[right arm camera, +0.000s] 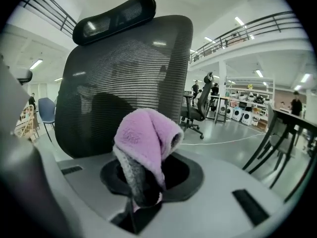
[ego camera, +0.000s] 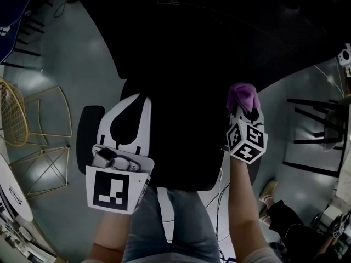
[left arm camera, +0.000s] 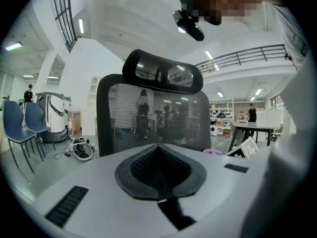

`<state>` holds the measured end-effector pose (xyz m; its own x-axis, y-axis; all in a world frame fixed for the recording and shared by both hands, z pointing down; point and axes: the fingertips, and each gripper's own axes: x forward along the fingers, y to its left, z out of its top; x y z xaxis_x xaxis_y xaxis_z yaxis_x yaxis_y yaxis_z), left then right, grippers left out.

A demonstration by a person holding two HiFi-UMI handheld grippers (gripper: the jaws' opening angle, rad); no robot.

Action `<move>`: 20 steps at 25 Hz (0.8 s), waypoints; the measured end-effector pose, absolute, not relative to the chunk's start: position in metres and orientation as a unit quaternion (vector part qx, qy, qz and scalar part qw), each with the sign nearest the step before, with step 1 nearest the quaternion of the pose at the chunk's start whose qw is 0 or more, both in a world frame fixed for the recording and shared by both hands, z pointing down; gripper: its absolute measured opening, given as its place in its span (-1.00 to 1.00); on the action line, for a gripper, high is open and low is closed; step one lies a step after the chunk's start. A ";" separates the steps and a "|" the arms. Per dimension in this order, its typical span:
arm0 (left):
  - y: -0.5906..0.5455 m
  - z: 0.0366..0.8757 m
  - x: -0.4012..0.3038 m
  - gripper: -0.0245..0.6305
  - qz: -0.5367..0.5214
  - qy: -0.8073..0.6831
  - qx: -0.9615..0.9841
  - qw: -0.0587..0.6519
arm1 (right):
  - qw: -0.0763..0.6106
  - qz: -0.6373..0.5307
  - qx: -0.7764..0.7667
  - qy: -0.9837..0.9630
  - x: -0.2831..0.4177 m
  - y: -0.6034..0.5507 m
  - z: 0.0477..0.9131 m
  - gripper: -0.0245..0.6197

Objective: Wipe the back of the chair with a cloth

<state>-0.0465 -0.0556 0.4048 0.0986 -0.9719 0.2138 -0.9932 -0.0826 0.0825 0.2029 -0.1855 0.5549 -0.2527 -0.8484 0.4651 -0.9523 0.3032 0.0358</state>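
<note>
Purple cloth (right arm camera: 146, 138): pinched in right claw (right arm camera: 142, 185) | left claw (left arm camera: 159, 167): pressed together, nothing held | mesh chair back (right arm camera: 124, 78): upright, close ahead of both claws

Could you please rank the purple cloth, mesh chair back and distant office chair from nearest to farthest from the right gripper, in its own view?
1. Purple cloth, clamped in the right gripper's jaws.
2. Mesh chair back, just behind the cloth.
3. Distant office chair, far off at right.
</note>
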 end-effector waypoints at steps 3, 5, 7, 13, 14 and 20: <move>-0.052 0.403 -0.054 -0.89 0.051 -0.667 0.736 0.102 | 0.215 0.128 0.578 -0.777 0.200 -0.182 0.565 -0.63; -0.050 0.402 -0.058 -0.89 0.050 -0.668 0.736 0.103 | 0.218 0.135 0.581 -0.773 0.198 -0.179 0.572 -0.63; -0.048 0.402 -0.061 -0.89 0.050 -0.669 0.734 0.103 | 0.213 0.141 0.586 -0.769 0.199 -0.179 0.575 -0.63; -0.042 0.403 -0.068 -0.89 0.050 -0.672 0.732 0.106 | 0.225 0.141 0.589 -0.763 0.192 -0.181 0.573 -0.63; -0.042 0.403 -0.069 -0.89 0.049 -0.672 0.732 0.106 | 0.229 0.138 0.585 -0.765 0.187 -0.181 0.573 -0.63; -0.041 0.400 -0.079 -0.89 0.046 -0.669 0.734 0.105 | 0.235 0.131 0.566 -0.779 0.152 -0.182 0.571 -0.63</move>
<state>-0.0793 -0.0411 0.4003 0.1004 -0.9729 0.2084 -0.9923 -0.0826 0.0922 0.1515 -0.1824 0.5712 -0.2479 -0.8206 0.5150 -0.9438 0.3246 0.0630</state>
